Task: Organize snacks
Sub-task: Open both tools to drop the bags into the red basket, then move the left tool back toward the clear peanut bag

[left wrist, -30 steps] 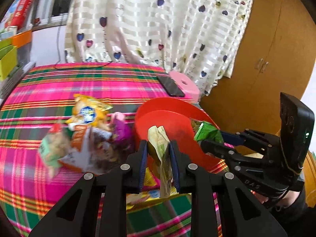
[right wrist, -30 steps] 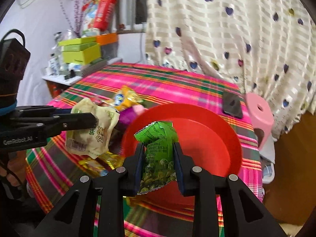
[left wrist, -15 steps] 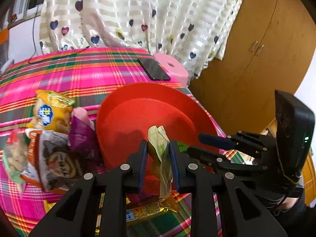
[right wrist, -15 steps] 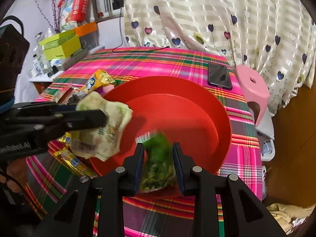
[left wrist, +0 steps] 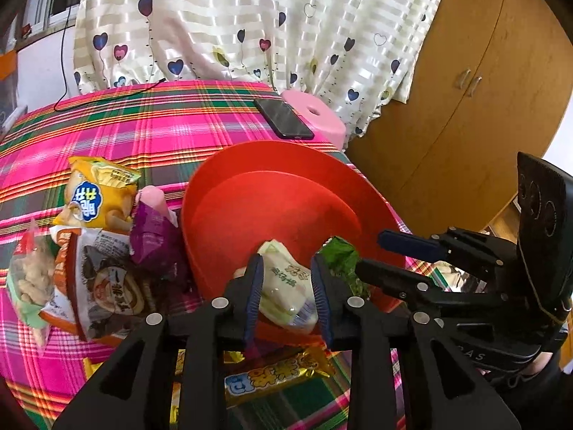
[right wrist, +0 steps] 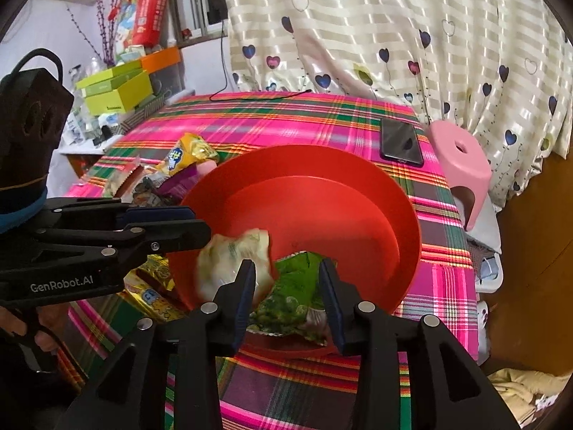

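Left gripper [left wrist: 288,295] jaws just opening, pale snack bag [left wrist: 286,294] loose between them, right gripper [right wrist: 288,295] jaws opening over green snack bag [right wrist: 292,301], both at six o'clock in the red bowl [right wrist: 358,186], more snacks [left wrist: 93,243] at nine o'clock

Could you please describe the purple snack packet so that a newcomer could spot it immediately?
Find the big round red plastic bowl on the pink plaid tablecloth. The crinkled purple foil packet leans against the bowl's outer left wall. It is the pile's only purple packet, right of the yellow biscuit bag.
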The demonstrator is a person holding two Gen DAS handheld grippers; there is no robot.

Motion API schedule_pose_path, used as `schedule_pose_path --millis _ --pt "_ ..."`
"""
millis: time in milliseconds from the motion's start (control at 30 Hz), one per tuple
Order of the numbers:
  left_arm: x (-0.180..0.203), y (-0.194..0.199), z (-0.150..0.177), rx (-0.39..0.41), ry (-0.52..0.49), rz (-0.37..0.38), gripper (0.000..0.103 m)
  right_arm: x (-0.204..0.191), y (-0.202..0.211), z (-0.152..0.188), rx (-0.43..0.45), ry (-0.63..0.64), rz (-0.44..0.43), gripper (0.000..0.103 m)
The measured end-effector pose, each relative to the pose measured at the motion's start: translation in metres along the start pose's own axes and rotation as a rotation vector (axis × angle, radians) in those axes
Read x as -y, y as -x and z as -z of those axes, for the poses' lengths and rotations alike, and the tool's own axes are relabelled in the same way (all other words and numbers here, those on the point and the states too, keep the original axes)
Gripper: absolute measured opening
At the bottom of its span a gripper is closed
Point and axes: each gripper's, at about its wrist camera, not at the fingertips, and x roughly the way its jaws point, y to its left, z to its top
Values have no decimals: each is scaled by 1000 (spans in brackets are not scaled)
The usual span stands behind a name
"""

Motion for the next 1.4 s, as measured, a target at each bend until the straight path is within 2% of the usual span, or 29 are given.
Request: schedule_pose_path --millis 467,833,1333,1400 --pt "-14 46 21 74 26 -82 29 -35 20 -1 38 38 -22 45" --pt "-40 68 42 94 86 -149 29 -64 22 -2 41 77 -55 47" --pt "-68 86 61 103 145 -198 29 -93 16 -3 36 120 -103 49" --pt "-72 86 63 101 160 -208 33 -95 15 -4 36 125 -108 49"
